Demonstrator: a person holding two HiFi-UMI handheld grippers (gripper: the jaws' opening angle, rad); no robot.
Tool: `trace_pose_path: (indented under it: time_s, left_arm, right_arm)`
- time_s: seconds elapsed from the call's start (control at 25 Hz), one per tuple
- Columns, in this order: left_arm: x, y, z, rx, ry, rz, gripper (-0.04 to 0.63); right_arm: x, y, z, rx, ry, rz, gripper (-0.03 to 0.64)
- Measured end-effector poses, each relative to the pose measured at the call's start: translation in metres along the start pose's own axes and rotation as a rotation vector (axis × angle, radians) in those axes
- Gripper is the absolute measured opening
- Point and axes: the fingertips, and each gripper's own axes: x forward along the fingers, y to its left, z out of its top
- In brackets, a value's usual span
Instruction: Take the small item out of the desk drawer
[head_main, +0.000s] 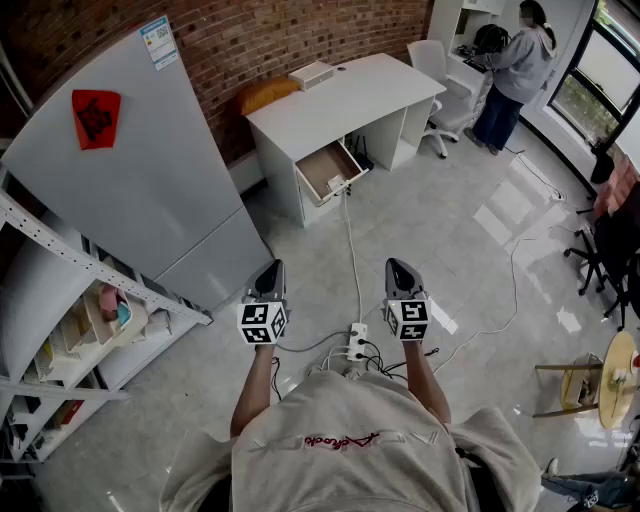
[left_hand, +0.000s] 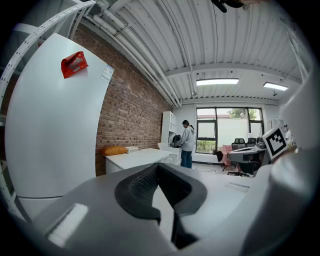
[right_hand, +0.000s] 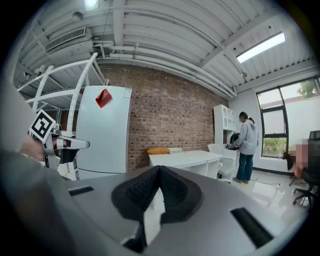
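Observation:
The white desk (head_main: 340, 105) stands by the brick wall, a few steps ahead of me. Its drawer (head_main: 330, 170) is pulled open, with a wooden inside; I cannot make out a small item in it from here. My left gripper (head_main: 272, 268) and right gripper (head_main: 396, 266) are held side by side over the floor, pointing toward the desk, both shut and empty. In the left gripper view the left gripper (left_hand: 159, 169) has its jaws together, with the desk (left_hand: 135, 159) beyond. The right gripper (right_hand: 159, 171) looks the same in its own view, with the desk (right_hand: 185, 159) behind it.
A tall white fridge (head_main: 130, 170) and a metal shelf rack (head_main: 60, 300) stand at the left. A power strip (head_main: 355, 342) with cables lies on the floor just ahead. An orange cushion (head_main: 265, 95) and a white box (head_main: 312, 74) sit on the desk. A person (head_main: 515, 65) stands at the far desk.

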Motion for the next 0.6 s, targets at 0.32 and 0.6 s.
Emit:
trace_pose_path:
  time_s: [0.32, 0.6]
  left_arm:
    - [0.008, -0.005, 0.003, 0.009, 0.003, -0.004, 0.009]
    - [0.012, -0.010, 0.004, 0.019, 0.007, -0.004, 0.009]
  right_arm:
    - [0.004, -0.006, -0.002, 0.002, 0.003, 0.005, 0.011]
    - [0.004, -0.014, -0.001, 0.041, -0.024, 0.013, 0.011]
